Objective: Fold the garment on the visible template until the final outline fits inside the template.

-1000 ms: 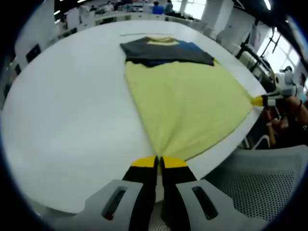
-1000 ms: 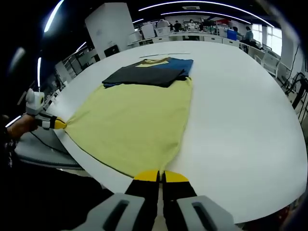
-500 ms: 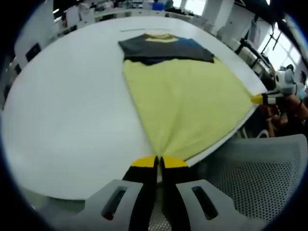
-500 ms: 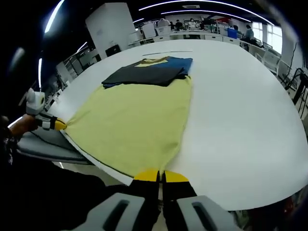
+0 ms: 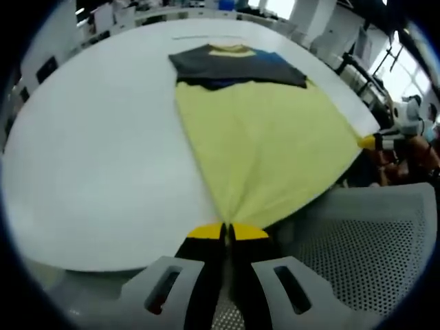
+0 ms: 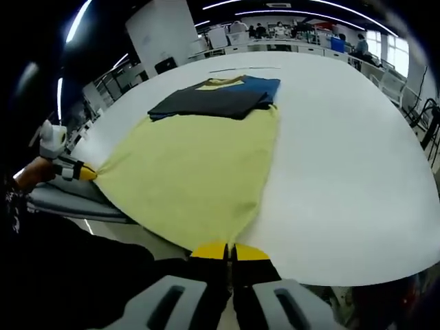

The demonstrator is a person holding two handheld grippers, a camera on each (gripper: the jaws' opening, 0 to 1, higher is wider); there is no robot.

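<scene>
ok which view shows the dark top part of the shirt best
The right gripper view: the dark section lies near mid-frame, with its blue sleeve. In the left gripper view it sits nearer the top rim, more squashed.

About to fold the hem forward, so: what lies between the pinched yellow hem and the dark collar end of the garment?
Nothing visible. The left gripper and right gripper pinch the yellow and dark fabric garment at its hem corners, and bare cloth runs on the white table to the dark folded end.
</scene>
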